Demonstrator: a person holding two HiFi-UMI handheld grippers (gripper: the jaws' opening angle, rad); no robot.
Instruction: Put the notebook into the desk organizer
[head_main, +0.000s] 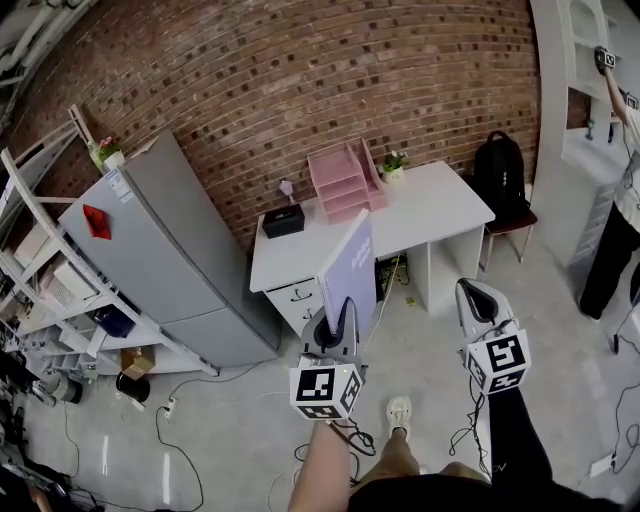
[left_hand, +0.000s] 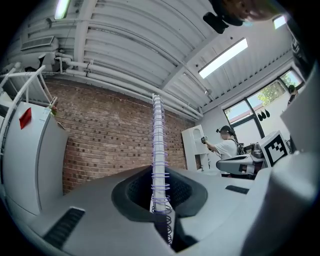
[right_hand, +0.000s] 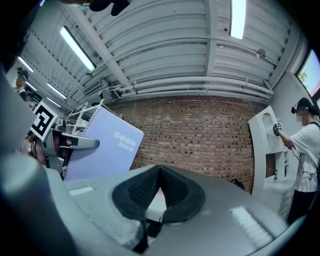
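Notebook (head_main: 352, 262): lilac, spiral-bound, upright at frame centre, in front of the white desk (head_main: 440, 205). The left gripper (head_main: 336, 322) jaws are clamped on its spiral edge.
Desk organizer (head_main: 345, 180): pink, on the desk, upper centre.
Right gripper (head_main: 478, 298): lower right, jaws together, empty.

The head camera looks steeply down from high up and well back at the white rectangular desk (head_main: 430, 215), which stands against the red brick wall (head_main: 300, 90). The left gripper view tilts upward along its fingers (left_hand: 127, 194), with the lilac spiral-bound notebook (left_hand: 159, 150) edge-on right at the lens. The right gripper view also tilts up towards the same wall (right_hand: 200, 130) and catches that notebook's cover (right_hand: 102, 147) at its left.
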